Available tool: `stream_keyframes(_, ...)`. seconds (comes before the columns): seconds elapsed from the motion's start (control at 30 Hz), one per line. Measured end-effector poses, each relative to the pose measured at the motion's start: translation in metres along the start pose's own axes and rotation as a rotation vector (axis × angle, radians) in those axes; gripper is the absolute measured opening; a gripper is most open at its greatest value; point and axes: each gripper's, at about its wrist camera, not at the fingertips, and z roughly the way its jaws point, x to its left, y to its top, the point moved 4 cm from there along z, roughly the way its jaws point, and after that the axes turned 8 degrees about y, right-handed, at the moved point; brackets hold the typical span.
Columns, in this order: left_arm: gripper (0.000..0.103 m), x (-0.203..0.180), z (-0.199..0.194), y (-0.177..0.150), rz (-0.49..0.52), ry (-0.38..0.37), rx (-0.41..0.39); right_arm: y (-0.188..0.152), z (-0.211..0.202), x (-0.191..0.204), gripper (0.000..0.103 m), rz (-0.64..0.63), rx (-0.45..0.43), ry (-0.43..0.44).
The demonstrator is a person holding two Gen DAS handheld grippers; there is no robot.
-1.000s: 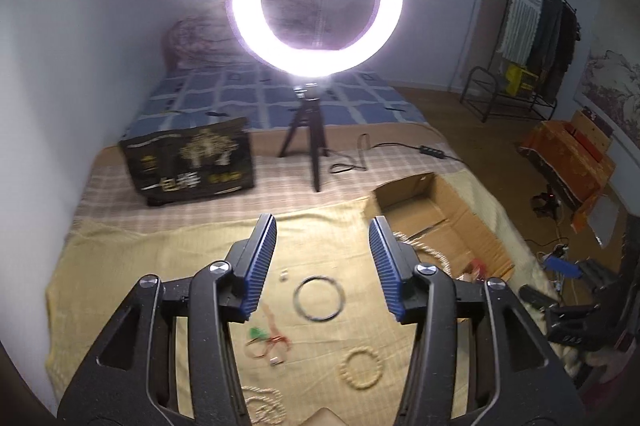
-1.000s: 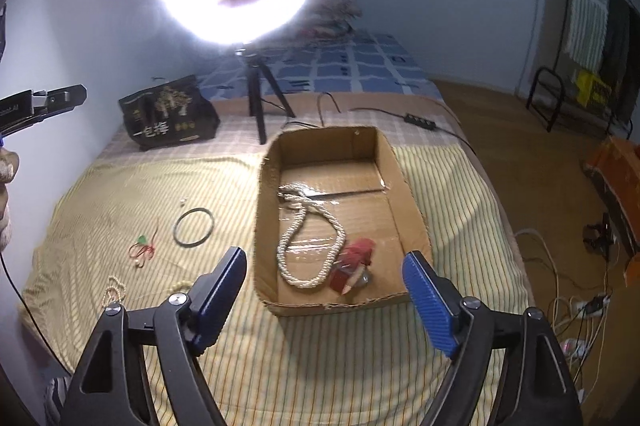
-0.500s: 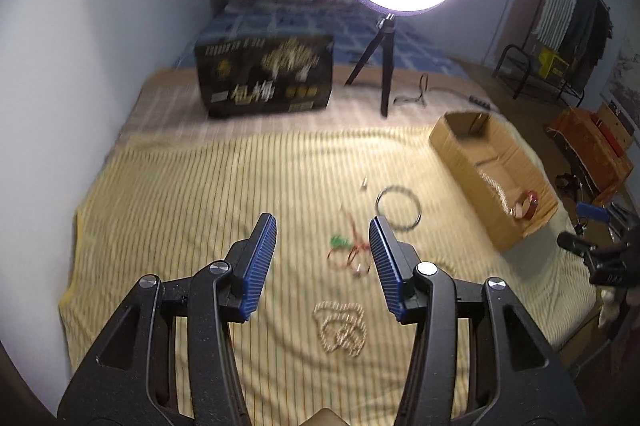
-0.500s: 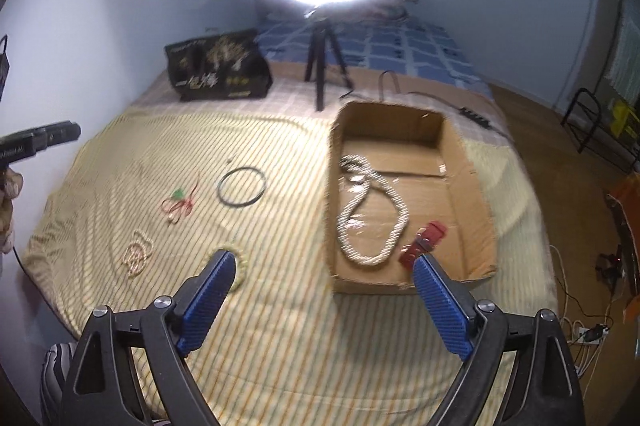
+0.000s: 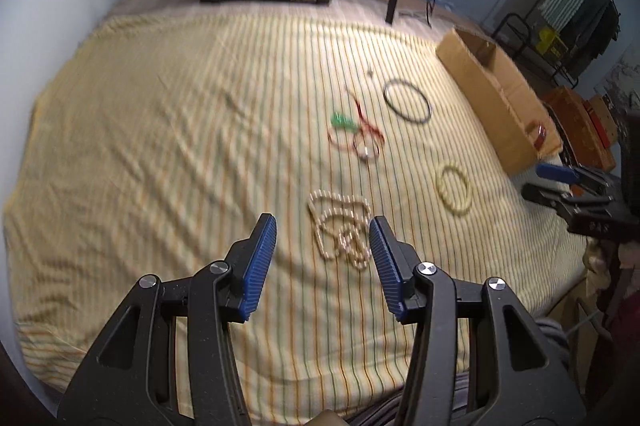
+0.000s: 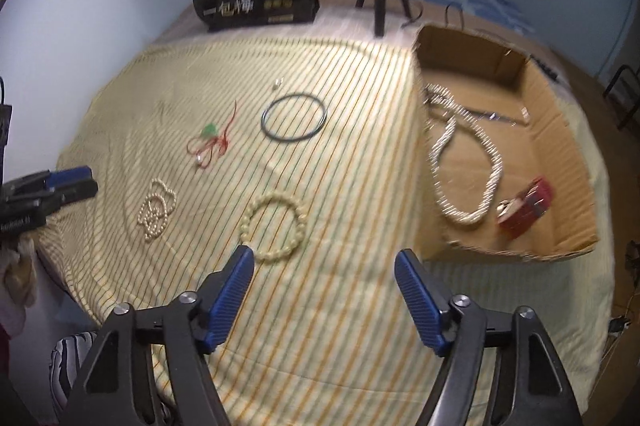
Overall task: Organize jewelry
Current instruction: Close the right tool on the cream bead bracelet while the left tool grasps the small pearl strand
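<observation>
Both grippers hang over the striped yellow sheet (image 5: 168, 129) with nothing in them. From the left wrist, the left gripper (image 5: 322, 226) has its jaws partly apart, and the heap of small pearl beads (image 5: 341, 230) shows in the gap, closer to the pad at 3 o'clock. The pads are not pressing on it. I think that heap is what this hand wants, so the jaws sit on both sides of it.

From the right wrist, the right gripper (image 6: 324, 258) is wide but has just been closing a bit, and only bare sheet lies between its jaws. The cream bead bracelet (image 6: 274, 228) lies at about 10 o'clock from it, just past the left pad. That looks like its pick.

Still loose on the sheet are the dark ring (image 6: 294, 119) and the red string with a green charm (image 6: 210, 143), both toward 11 o'clock. The cardboard box (image 6: 576, 161) sits at 2 o'clock. A thick rope necklace (image 6: 464, 169) and a red thing (image 6: 528, 205) already lie inside, so the box seems to be where the jewelry goes.
</observation>
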Motion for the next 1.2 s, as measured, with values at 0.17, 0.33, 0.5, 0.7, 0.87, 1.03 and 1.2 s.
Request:
stream_keyframes(0.17, 0.05, -0.007, 0.019, -0.013, 0.012, -0.012, 0.052, -0.002, 0.023, -0.001, 0.058, 0.051, 0.053, 0.023)
stream_keyframes(0.33, 0.05, -0.009, 0.037, -0.016, 0.009, -0.013, 0.091, -0.003, 0.038, -0.003, 0.052, 0.091, 0.082, 0.029)
stream_keyframes(0.5, 0.05, -0.013, 0.052, -0.016, 0.019, -0.001, 0.115, -0.002, 0.049, -0.001, 0.046, 0.101, 0.1, 0.029)
stream_keyframes(0.7, 0.05, -0.019, 0.065, -0.016, 0.03, 0.014, 0.123, 0.003, 0.056, -0.003, 0.046, 0.119, 0.115, 0.034)
stream_keyframes(0.87, 0.05, -0.022, 0.073, -0.013, 0.046, 0.053, 0.113, 0.008, 0.063, -0.007, 0.043, 0.128, 0.124, 0.017)
stream_keyframes(1.03, 0.049, -0.036, 0.078, -0.013, 0.122, 0.135, 0.083, 0.01, 0.068, -0.005, 0.042, 0.118, 0.129, -0.012)
stream_keyframes(1.2, 0.044, -0.034, 0.082, -0.009, 0.121, 0.148, 0.062, 0.014, 0.073, 0.0, 0.035, 0.082, 0.136, -0.067)
